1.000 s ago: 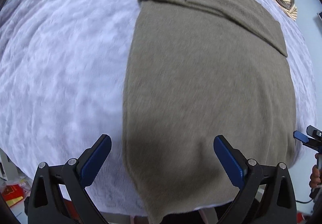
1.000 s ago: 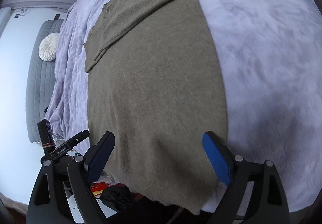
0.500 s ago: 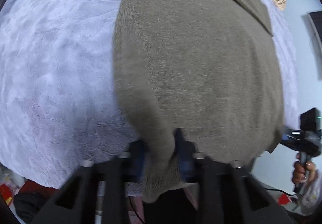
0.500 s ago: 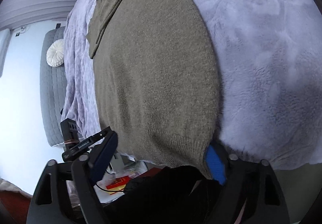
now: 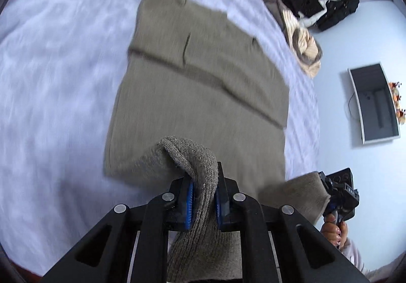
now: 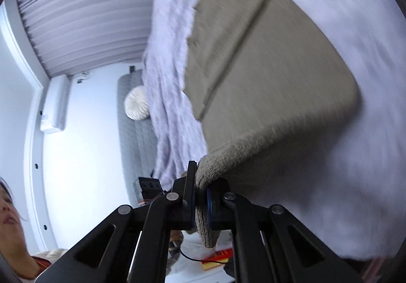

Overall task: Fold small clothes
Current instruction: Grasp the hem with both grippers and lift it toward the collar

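An olive-brown knit sweater (image 5: 198,84) lies flat on a pale lavender fleece bed cover (image 5: 55,74), its sleeves folded across the far end. My left gripper (image 5: 204,194) is shut on the sweater's near hem, which is bunched and lifted off the bed. My right gripper (image 6: 200,196) is shut on the other hem corner of the sweater (image 6: 274,74) and lifts it too. The right gripper also shows at the lower right of the left wrist view (image 5: 337,194), holding that corner.
A heap of beige, grey and black clothes (image 5: 299,11) lies at the bed's far right edge. A grey open box (image 5: 373,102) sits on the floor at right. A grey bench with a white round cushion (image 6: 137,102) stands beside the bed.
Both grippers have closed on the sweater's hem and lifted it up and forward off the bed edge. One second ago both were open above the hem.
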### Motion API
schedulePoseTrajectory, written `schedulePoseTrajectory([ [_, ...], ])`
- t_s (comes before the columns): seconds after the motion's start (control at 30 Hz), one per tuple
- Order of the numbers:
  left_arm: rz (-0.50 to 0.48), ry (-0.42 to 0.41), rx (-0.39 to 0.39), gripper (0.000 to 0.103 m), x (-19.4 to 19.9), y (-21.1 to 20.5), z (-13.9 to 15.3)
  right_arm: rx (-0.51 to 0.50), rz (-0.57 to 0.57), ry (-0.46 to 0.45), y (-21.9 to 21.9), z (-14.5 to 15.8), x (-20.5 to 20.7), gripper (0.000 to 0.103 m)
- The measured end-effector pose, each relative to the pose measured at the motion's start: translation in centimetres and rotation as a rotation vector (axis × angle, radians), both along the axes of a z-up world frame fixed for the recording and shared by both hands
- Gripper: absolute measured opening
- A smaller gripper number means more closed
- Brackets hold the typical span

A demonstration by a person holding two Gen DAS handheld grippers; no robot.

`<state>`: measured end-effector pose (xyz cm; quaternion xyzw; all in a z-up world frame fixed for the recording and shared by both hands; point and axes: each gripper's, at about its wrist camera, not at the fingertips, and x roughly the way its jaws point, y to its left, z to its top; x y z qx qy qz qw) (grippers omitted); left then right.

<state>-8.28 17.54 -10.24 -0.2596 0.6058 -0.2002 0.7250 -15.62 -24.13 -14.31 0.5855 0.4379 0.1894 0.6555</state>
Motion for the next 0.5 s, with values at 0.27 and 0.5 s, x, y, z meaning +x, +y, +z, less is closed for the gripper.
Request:
schedulePoseTrajectory([
  [0.27, 0.145, -0.078, 0.185, 0.038, 11.6, -0.9, -2.8, -0.066, -0.068, 0.018, -3.2, -0.9, 10.7, 0.006],
  [0.5, 0.147, -0.147, 0.378, 0.085, 13.4, -3.1, -3.4, -0.061, -0.130, 0.159, -6.0, -4.7, 15.1, 0.011],
])
